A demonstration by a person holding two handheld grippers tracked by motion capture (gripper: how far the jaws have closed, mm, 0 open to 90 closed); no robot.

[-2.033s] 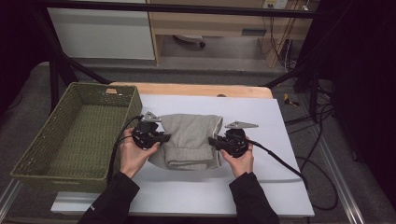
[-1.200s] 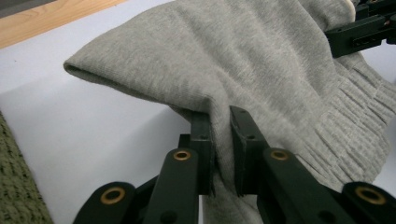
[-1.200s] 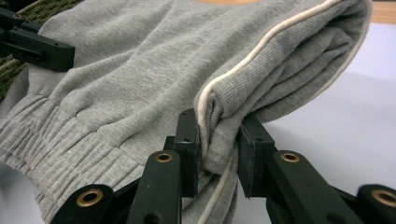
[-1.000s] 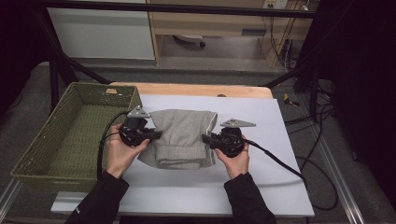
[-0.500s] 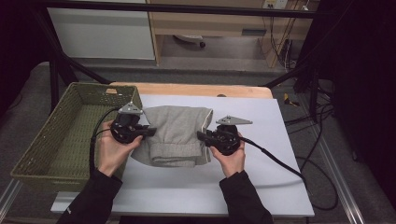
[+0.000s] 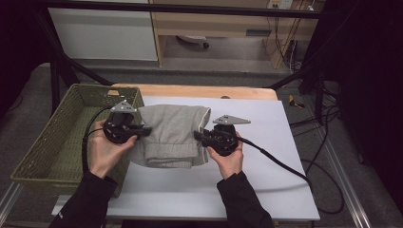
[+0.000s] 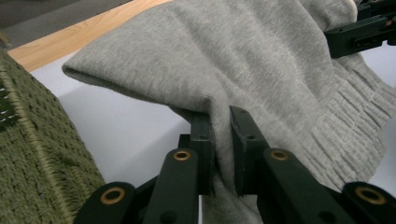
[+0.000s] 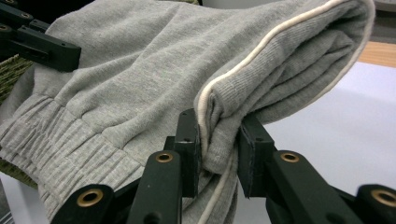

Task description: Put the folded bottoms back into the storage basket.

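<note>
A folded grey sweater [image 6: 172, 134] with ribbed hems hangs lifted off the white table [image 6: 266, 156], stretched between both grippers. My left gripper [image 6: 145, 129] is shut on the sweater's left edge [image 7: 219, 135], close to the basket's right wall. On the other side, my right gripper [image 6: 198, 136] is shut on the thick folded edge with the pale seam [image 8: 219, 140]. The left gripper view shows the right gripper's jaws at the top right, beyond the cloth. The sweater's lower ribbed hem sags toward the table.
A green woven basket [image 6: 47, 142] stands at the table's left end, and its near rim [image 7: 32, 154] lies just beside my left gripper. A black cable [image 6: 285, 166] trails from the right gripper across the table. A wooden strip [image 6: 199, 91] runs along the far edge.
Both grippers have carried the sweater to the left, toward the basket, and lifted it a little. The left hand now overlaps the basket's right wall.
</note>
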